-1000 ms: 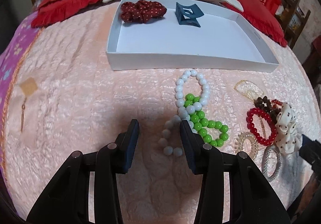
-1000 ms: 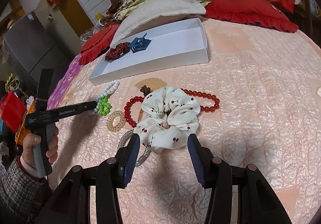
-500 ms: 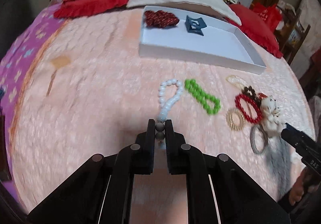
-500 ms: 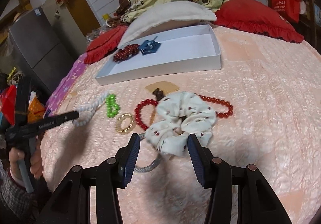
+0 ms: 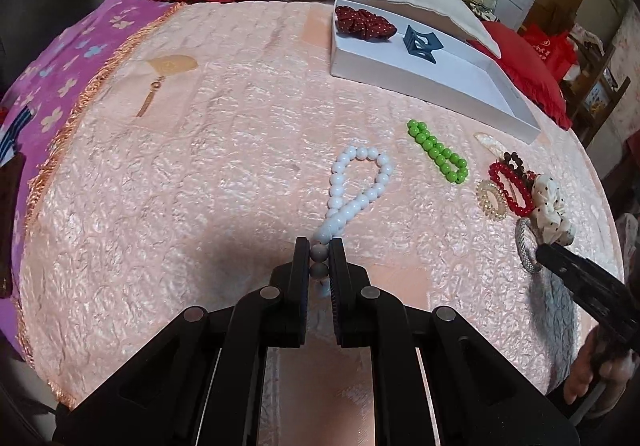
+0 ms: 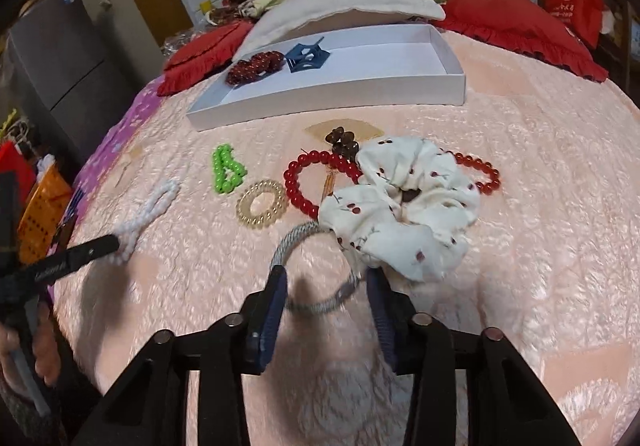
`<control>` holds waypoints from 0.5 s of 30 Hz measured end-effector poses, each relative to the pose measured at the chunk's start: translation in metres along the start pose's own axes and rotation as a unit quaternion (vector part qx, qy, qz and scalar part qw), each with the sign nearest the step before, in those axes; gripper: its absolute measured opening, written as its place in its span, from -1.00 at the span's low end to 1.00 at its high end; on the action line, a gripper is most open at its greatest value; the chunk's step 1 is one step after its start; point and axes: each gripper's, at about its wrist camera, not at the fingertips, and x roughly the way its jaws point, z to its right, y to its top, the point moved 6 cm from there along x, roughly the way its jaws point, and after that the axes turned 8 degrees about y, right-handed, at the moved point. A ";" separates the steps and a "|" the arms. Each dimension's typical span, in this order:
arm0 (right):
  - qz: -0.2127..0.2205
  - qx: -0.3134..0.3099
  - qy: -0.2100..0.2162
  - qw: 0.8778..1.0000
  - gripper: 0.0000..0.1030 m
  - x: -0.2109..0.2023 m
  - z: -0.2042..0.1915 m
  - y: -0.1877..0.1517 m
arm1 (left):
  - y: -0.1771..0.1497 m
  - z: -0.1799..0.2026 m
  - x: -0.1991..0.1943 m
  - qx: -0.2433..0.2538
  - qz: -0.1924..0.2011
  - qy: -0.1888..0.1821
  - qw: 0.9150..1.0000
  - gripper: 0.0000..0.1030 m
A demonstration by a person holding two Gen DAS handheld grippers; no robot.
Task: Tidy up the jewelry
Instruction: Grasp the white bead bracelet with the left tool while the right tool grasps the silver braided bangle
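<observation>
A pink quilted bedspread (image 5: 200,174) carries the jewelry. The left gripper (image 5: 319,258) is clamped on the near end of the white beads (image 5: 356,186), whose loop trails ahead on the spread. Right of them lie green beads (image 5: 438,156). The right gripper (image 6: 326,286) is closing around the grey hair tie (image 6: 316,302), which lies between its fingers, just before the white scrunchie (image 6: 404,206).

We see the white bead bracelet (image 5: 358,186) stretched flat on the pink quilt, near end pinched betw. black pads. Green bead bracelet (image 5: 437,151) lies apart to its right. Cream cherry-print scrunchie (image 6: 404,202) sits on the red bead bracelet (image 6: 316,182); grey elastic ring (image 6: 316,270) pokes out beneath.
</observation>
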 end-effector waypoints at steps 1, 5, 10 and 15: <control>0.008 -0.010 -0.016 1.000 -0.58 0.000 -0.001 0.001 | -0.001 -0.001 -0.002 -0.001 0.002 0.001 1.000 -0.84; 0.000 -0.060 -0.057 0.997 -0.81 0.005 -0.013 -0.003 | -0.002 -0.002 -0.016 0.000 0.015 0.001 1.000 -0.84; 0.005 -0.051 -0.009 0.999 -0.87 -0.011 -0.026 -0.003 | -0.001 0.002 -0.044 0.015 0.043 0.005 0.999 -0.84; 0.047 -0.066 0.024 0.996 -0.87 -0.052 -0.048 0.008 | -0.003 0.009 -0.074 0.039 0.077 0.015 0.996 -0.84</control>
